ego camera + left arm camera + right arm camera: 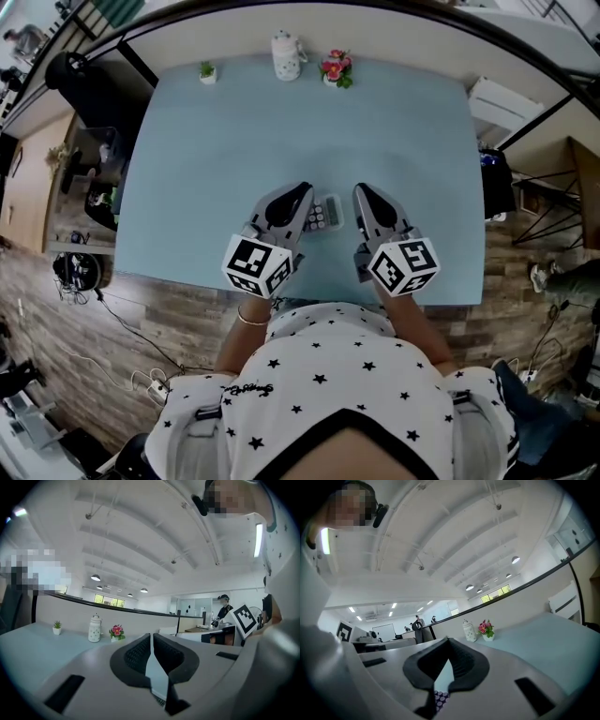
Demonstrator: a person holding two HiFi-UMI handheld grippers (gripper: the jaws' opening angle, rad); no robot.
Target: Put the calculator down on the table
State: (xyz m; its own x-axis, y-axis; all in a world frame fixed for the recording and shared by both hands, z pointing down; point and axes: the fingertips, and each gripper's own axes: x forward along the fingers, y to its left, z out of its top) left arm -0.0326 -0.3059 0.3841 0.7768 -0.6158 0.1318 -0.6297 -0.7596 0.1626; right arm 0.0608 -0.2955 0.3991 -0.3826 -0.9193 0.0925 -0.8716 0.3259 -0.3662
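Observation:
A small light calculator [325, 214] with rows of keys lies flat on the pale blue table [187, 187], near its front edge. My left gripper [307, 191] hovers over the calculator's left edge, and my right gripper [360, 191] is just to its right. Both point toward the far side of the table. In the left gripper view the left gripper [151, 637] has its dark pads together with nothing between them, and a strip of calculator keys [159, 700] shows below. The right gripper [447, 642] is likewise shut and empty, with calculator keys [440, 698] beneath it.
Along the table's far edge stand a small green plant [207, 72], a white jar [287, 56] and a pot of pink flowers [335, 70]. A low partition runs behind them. Cables and clutter lie on the floor at the left; a white heater [506, 103] is at the right.

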